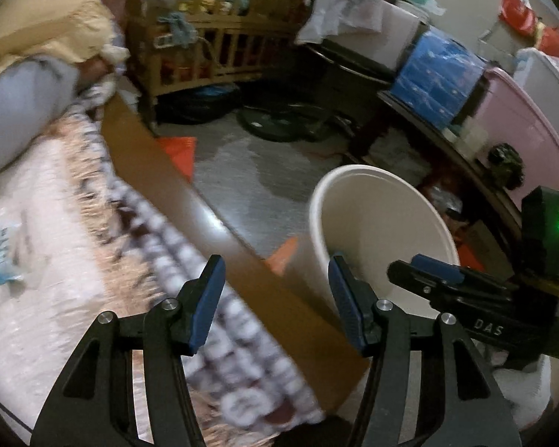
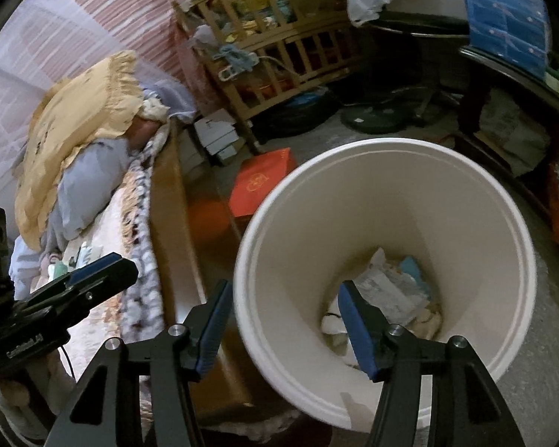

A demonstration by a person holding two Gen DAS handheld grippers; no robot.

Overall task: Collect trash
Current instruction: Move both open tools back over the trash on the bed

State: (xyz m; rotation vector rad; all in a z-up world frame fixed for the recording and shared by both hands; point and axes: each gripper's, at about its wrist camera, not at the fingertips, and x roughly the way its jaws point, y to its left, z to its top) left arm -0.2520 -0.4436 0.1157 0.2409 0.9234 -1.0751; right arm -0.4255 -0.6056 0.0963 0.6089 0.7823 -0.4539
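Left of the tall white plastic bin (image 2: 387, 260), a crumpled blue-and-white wrapper (image 1: 0, 257) lies on the bed, awaiting pickup, while the left gripper (image 1: 275, 298) and right gripper (image 2: 285, 326) hang spread and empty at the bin's rim above binned trash (image 2: 387, 290): drop looks finished, so reach bedward next.

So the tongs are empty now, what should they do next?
Probably swing the left tongs back over the bed toward the blue-and-white wrapper near its edge. Both tongs stand open holding nothing, the right tongs are over the white bin, and paper scraps already lie inside.
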